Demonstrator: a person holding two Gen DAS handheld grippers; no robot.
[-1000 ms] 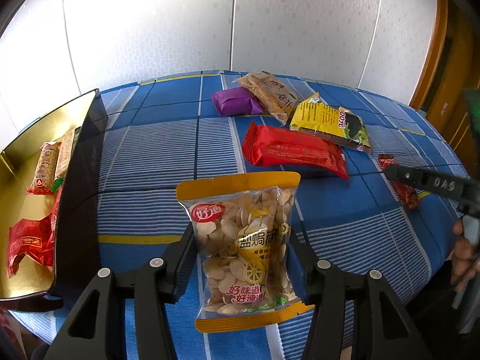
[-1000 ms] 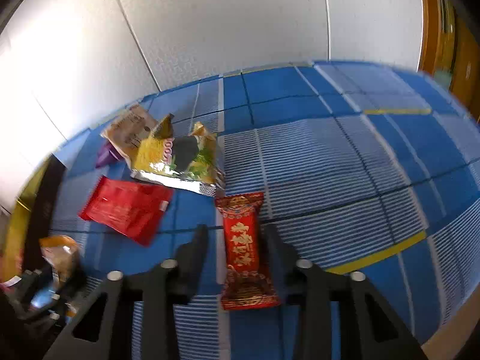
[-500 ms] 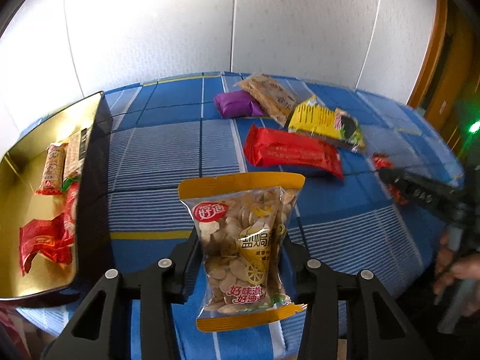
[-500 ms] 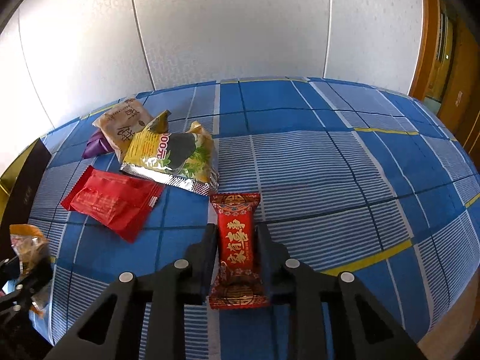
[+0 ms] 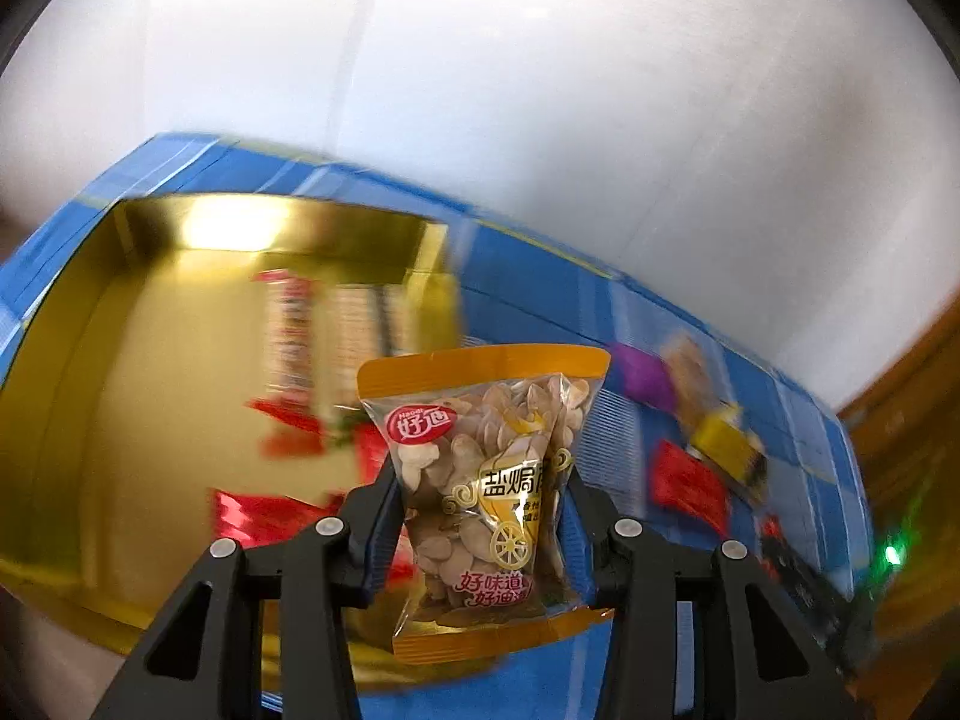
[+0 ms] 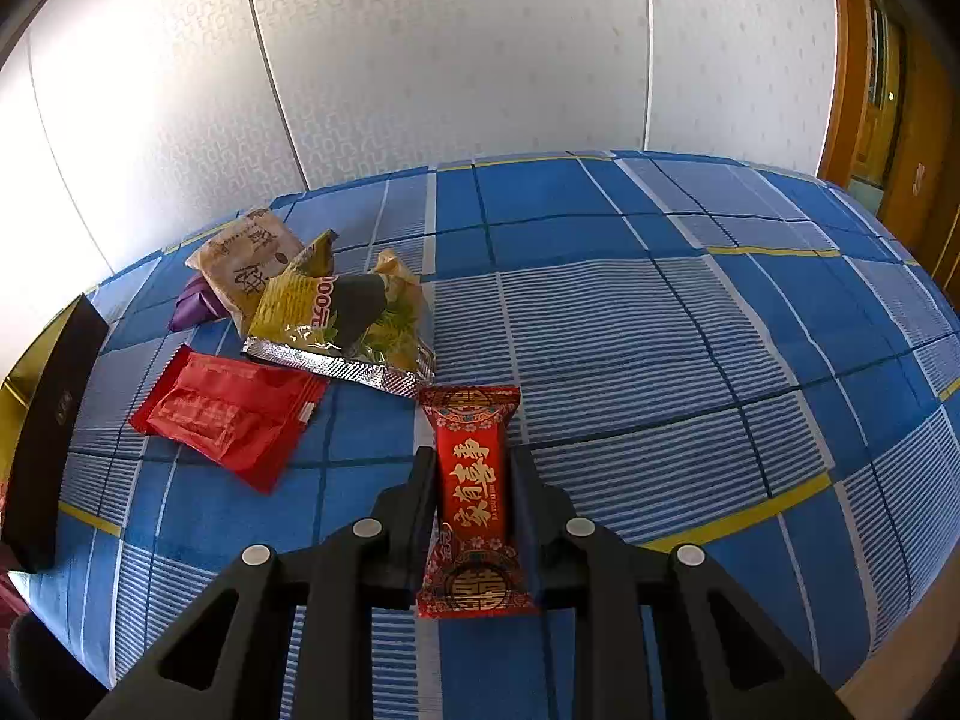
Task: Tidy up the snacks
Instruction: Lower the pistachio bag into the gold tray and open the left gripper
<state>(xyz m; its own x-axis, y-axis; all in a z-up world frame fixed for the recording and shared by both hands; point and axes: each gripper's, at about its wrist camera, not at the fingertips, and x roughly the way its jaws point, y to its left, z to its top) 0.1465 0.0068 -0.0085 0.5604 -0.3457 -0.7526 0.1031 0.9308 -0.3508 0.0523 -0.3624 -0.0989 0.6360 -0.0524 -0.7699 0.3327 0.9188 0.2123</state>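
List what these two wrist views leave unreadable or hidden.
- Left wrist view: the wrappers inside the gold box are smeared by motion blur; their print and number are unreadable.
- Same view: the seed packet hides part of the box floor.
- Right wrist view: the purple packet sits mostly behind the beige packet.
- Same view: the box is cut off by the left edge.

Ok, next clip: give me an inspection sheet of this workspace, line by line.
Surface: blue plaid cloth, flat.
Job's things: gold box with blurred red snacks inside; seed packet; red candy.
Clutter: red wrapper, yellow bag, beige packet, purple packet loose on cloth.
Grippers: left gripper grips seed packet by the box; right gripper clamps red candy.
Cables: nothing seen.
Surroundings: white wall, wooden door frame.
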